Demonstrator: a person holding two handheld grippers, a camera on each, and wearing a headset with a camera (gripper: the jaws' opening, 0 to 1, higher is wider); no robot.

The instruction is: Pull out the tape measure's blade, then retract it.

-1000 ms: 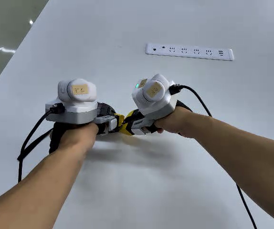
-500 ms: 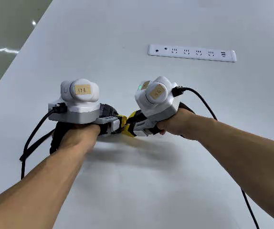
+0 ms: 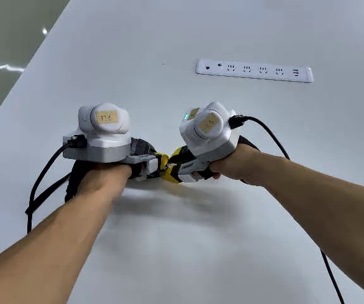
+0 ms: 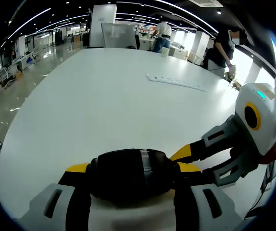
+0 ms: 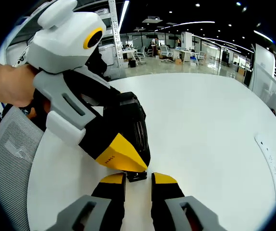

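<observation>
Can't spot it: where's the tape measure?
The tape measure is clamped in the left claw, low centre of the left gripper view, right claw beside it.

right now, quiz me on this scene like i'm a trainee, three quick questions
1. True or false: the left claw grips the black tape measure.
2. What lies on the table beyond both claws? A) power strip B) keyboard C) ruler
3. Fill in: the tape measure's small end tab sits between the jaws of the ____ claw.
Key: 1 true; 2 A; 3 right claw.
</observation>
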